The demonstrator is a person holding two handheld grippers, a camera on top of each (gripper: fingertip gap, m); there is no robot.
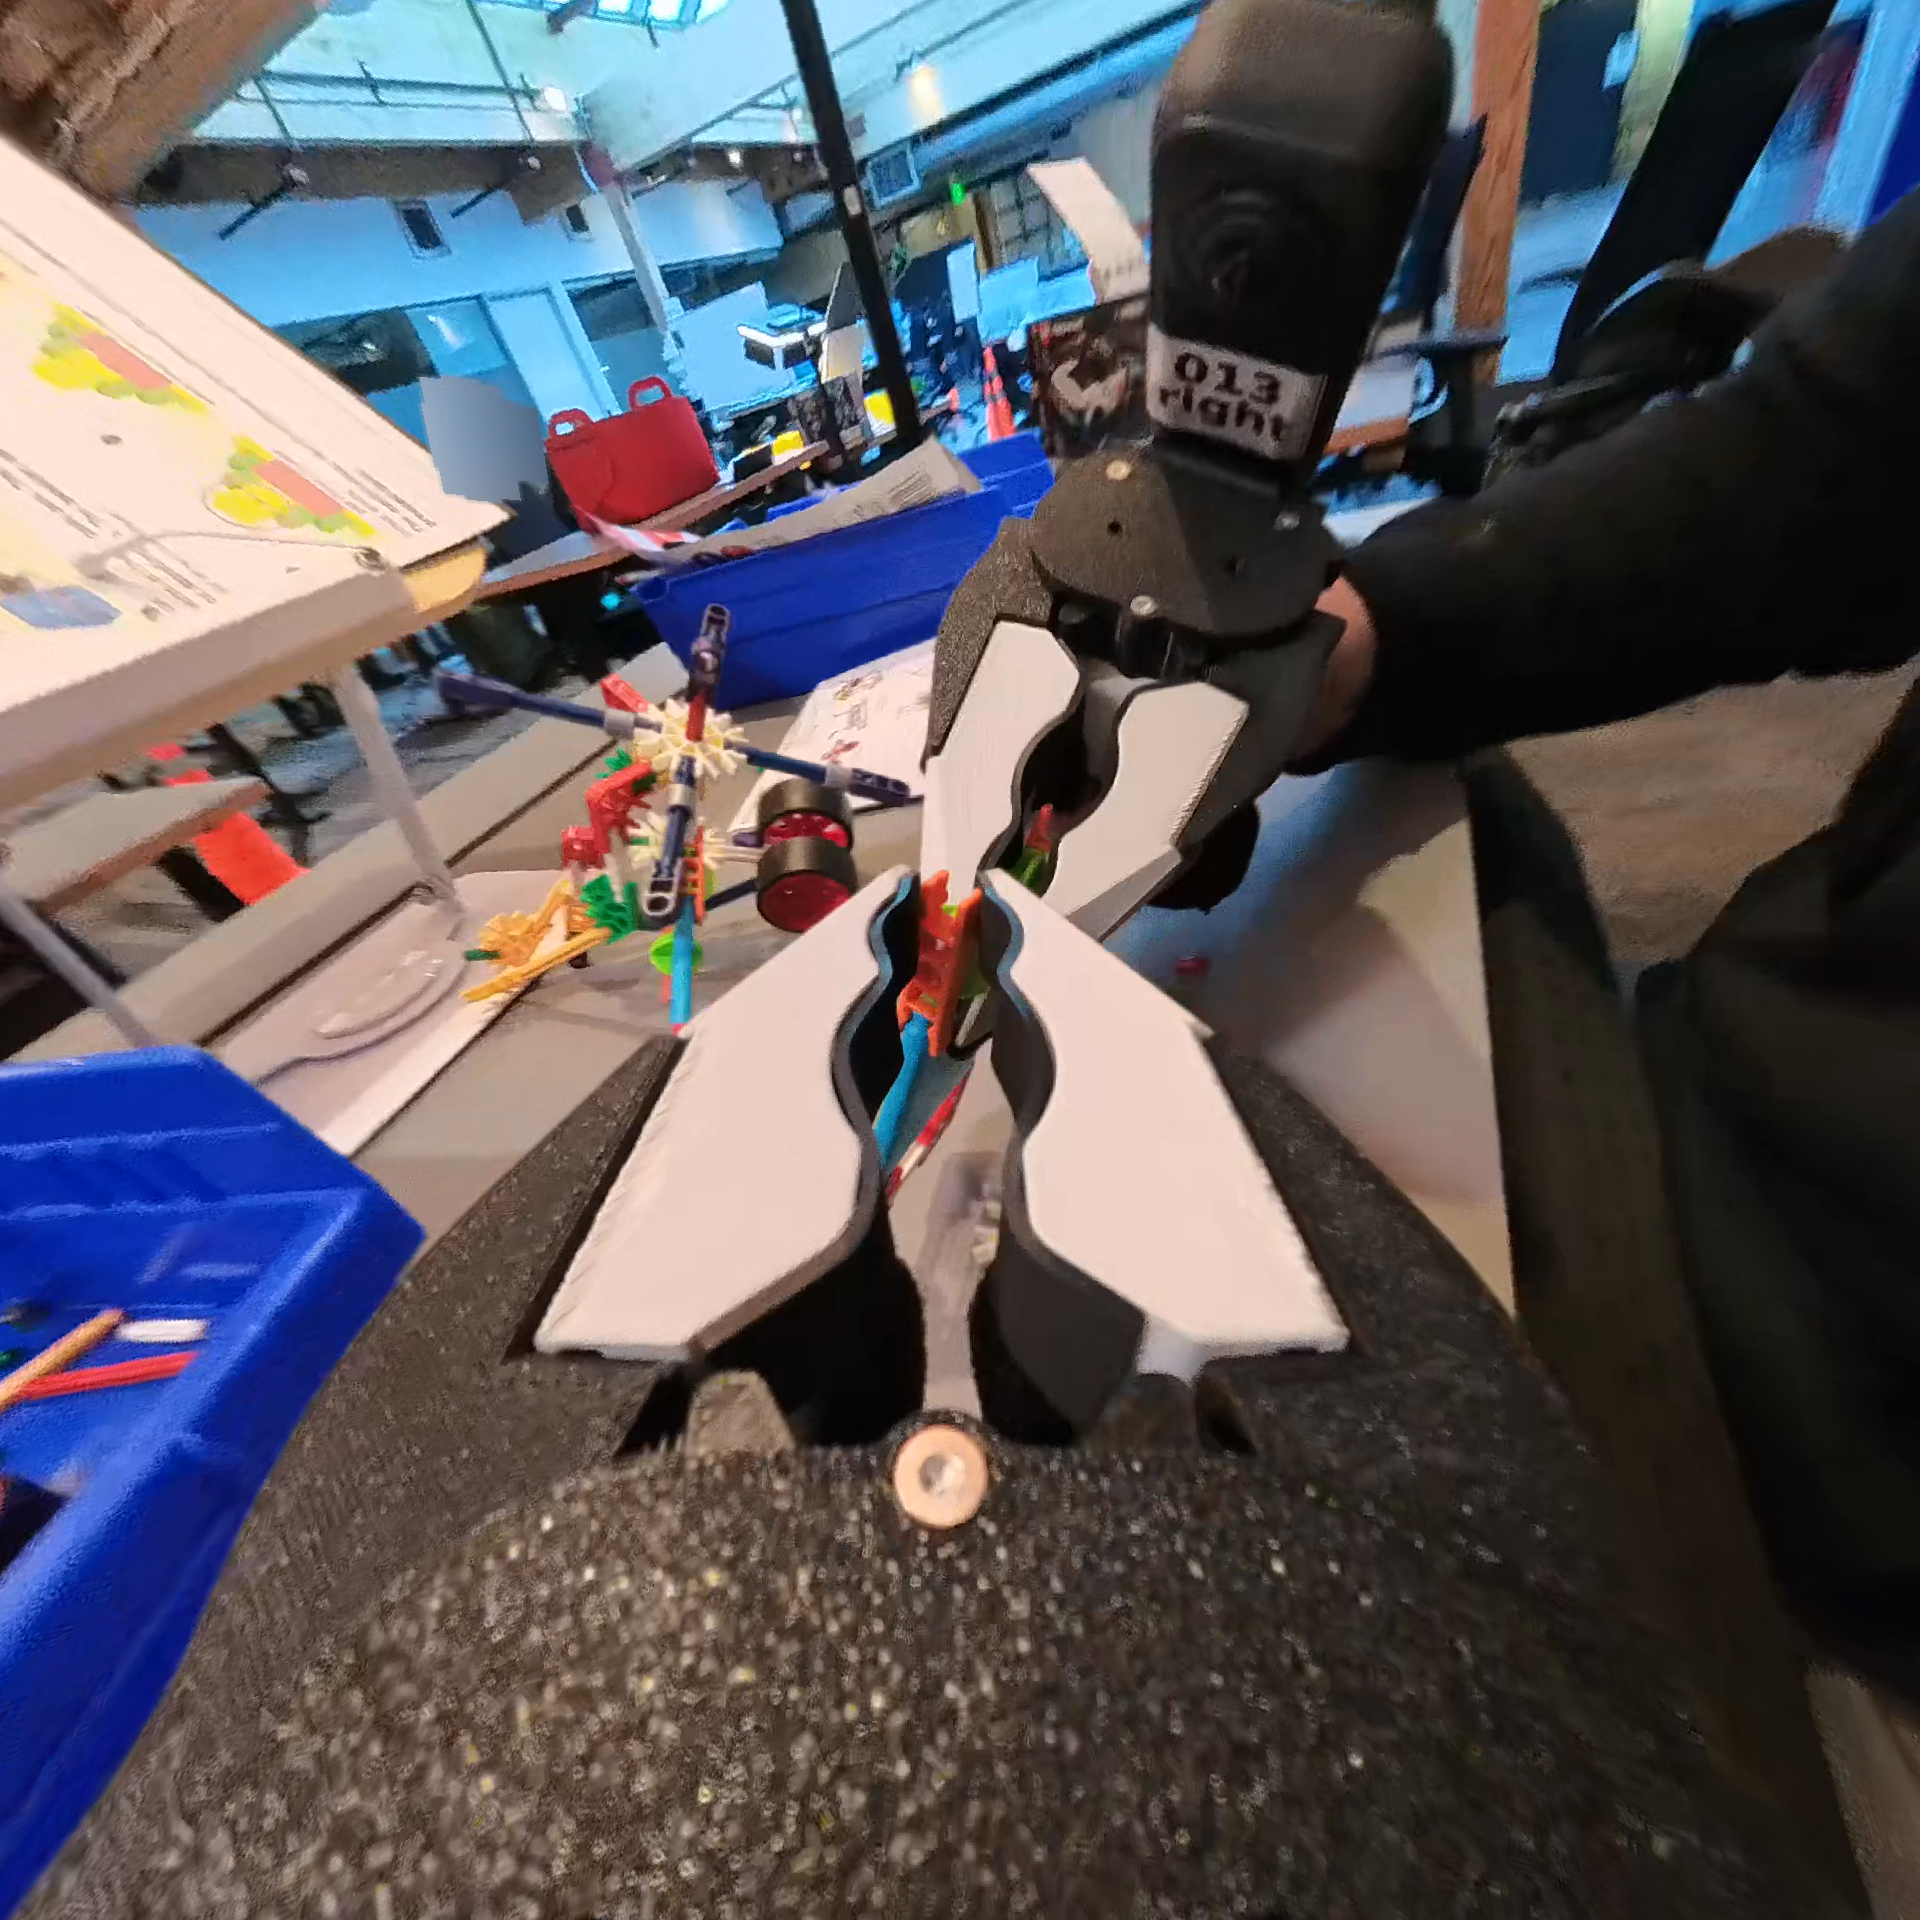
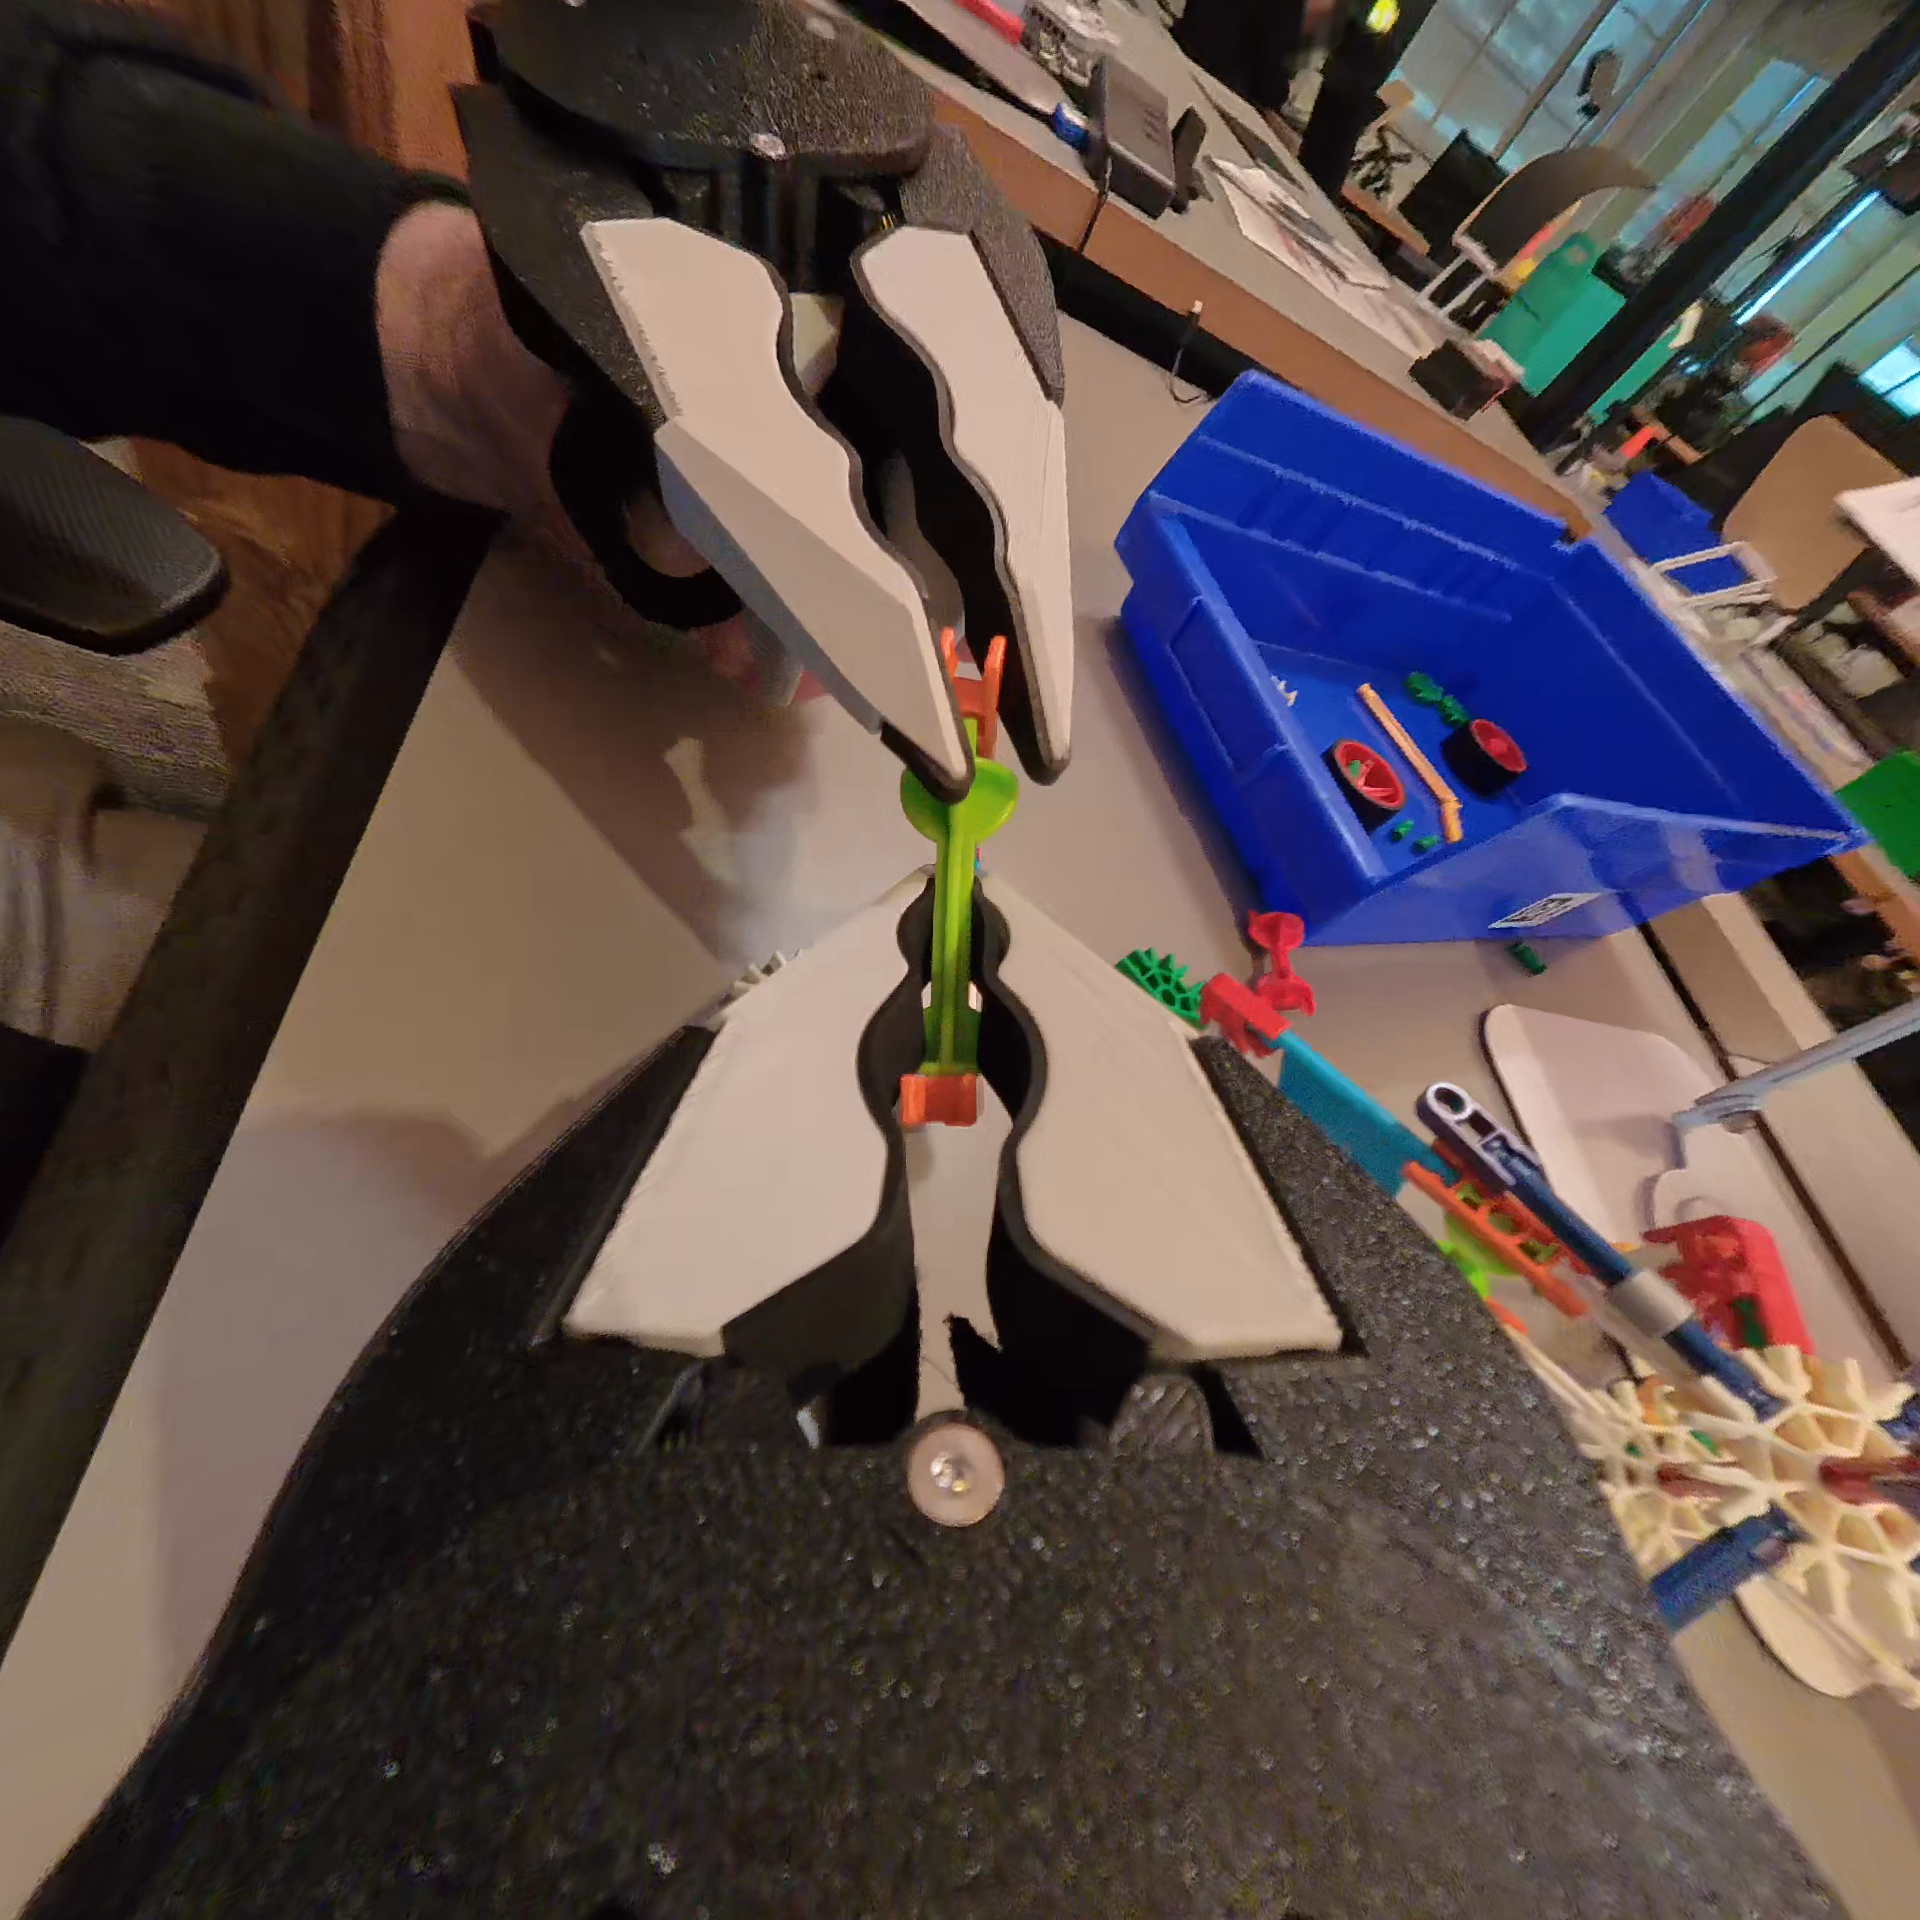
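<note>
My left gripper is shut on an orange connector with a light blue rod running back between its fingers. My right gripper is shut on a lime green rod that has an orange clip at its near end and a green disc at its far end. The two grippers meet tip to tip above the grey table. In the right wrist view the left gripper comes from above with its orange connector right at the disc. In the left wrist view the right gripper comes from the upper right.
A rod-and-connector model with two black wheels stands on the table; it also shows in the right wrist view. A blue bin holds wheels and rods. Loose red and green pieces lie nearby. A booklet on a stand is at left. The gap from one gripper's tips to the other's is roughly 4 centimeters.
</note>
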